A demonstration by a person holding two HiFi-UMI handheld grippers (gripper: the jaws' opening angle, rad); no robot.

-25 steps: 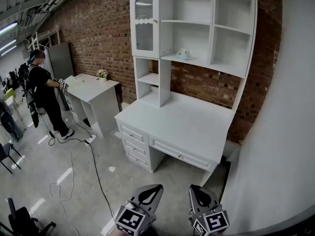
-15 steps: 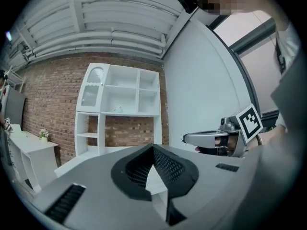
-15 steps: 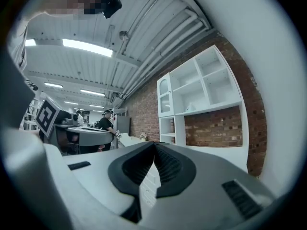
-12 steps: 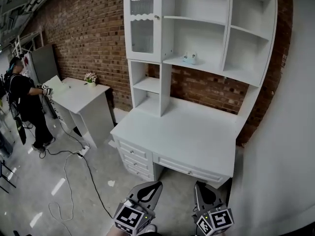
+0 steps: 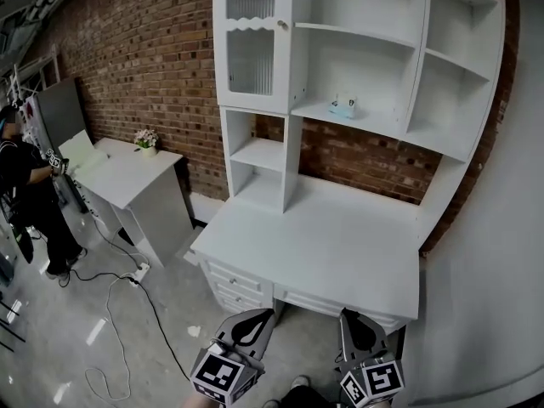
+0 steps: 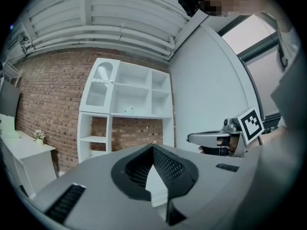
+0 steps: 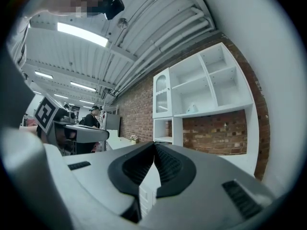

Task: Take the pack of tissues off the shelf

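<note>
A small pale blue pack of tissues [image 5: 342,105] stands on the middle shelf of the white hutch [image 5: 442,143]. It shows small and far in the left gripper view [image 6: 128,110] and the right gripper view [image 7: 192,109]. My left gripper [image 5: 257,320] and right gripper [image 5: 355,321] hang side by side at the bottom of the head view, in front of the desk's near edge and far below the pack. Both are shut with nothing in them; their jaws meet at the tips [image 6: 153,147] [image 7: 154,144].
The white desk [image 5: 323,245] has drawers [image 5: 238,283] at its front left. A second white table [image 5: 127,177] with a small flower pot [image 5: 145,140] stands at the left, with a person [image 5: 25,202] beside it. A cable [image 5: 127,304] lies on the floor. A white wall [image 5: 493,296] rises at the right.
The view has come closer to the desk and turned right; the hutch and tissue pack look larger. Both grippers stay shut and low in the frame.
</note>
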